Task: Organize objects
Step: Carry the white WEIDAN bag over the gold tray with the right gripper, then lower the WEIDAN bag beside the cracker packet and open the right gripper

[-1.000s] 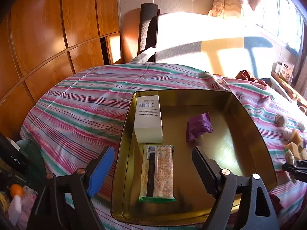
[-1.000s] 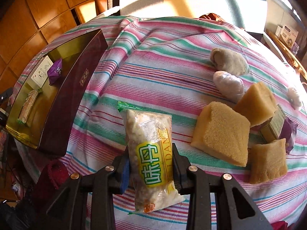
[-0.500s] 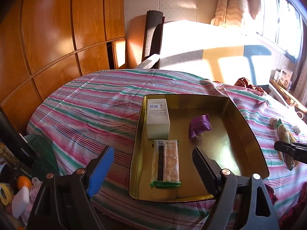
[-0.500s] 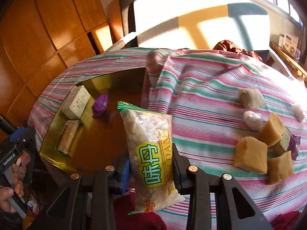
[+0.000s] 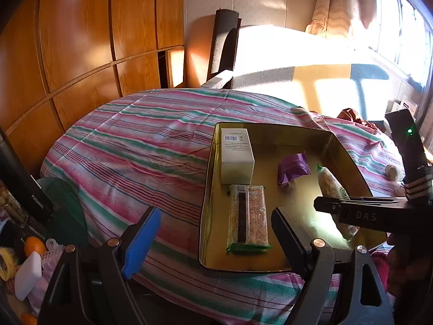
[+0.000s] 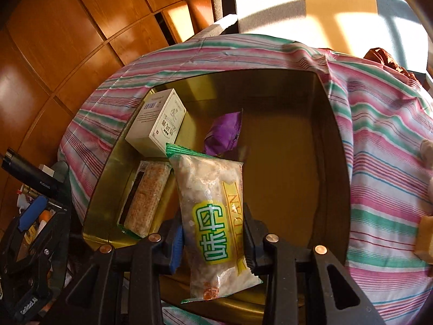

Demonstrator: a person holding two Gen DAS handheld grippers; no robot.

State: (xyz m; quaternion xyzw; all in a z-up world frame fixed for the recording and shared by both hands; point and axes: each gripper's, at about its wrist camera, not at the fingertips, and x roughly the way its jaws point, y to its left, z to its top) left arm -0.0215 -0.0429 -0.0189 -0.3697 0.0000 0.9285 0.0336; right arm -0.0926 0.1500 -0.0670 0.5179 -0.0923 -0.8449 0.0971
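Note:
My right gripper [image 6: 212, 239] is shut on a clear snack packet [image 6: 211, 197] with a yellow-green label and holds it above the gold tin tray [image 6: 328, 124]. The packet [image 5: 331, 187] and right gripper also show in the left wrist view, over the tray's right side. In the tray [image 5: 211, 178] lie a white box [image 5: 236, 157], a purple wrapper [image 5: 293, 166] and a flat cracker packet [image 5: 247, 215]. My left gripper [image 5: 213, 238] is open and empty, near the tray's front left corner.
The tray sits on a round table with a striped cloth [image 5: 140, 151]. Yellow sponge cakes [image 6: 425, 234] and a pale bun [image 5: 393, 170] lie on the cloth to the right. A cluttered bin [image 5: 24, 252] stands lower left. Wood panel walls and a chair back [image 5: 224, 43] are behind.
My right gripper has carried the snack packet left from the cloth to over the tray. My left gripper has drawn back, still open.

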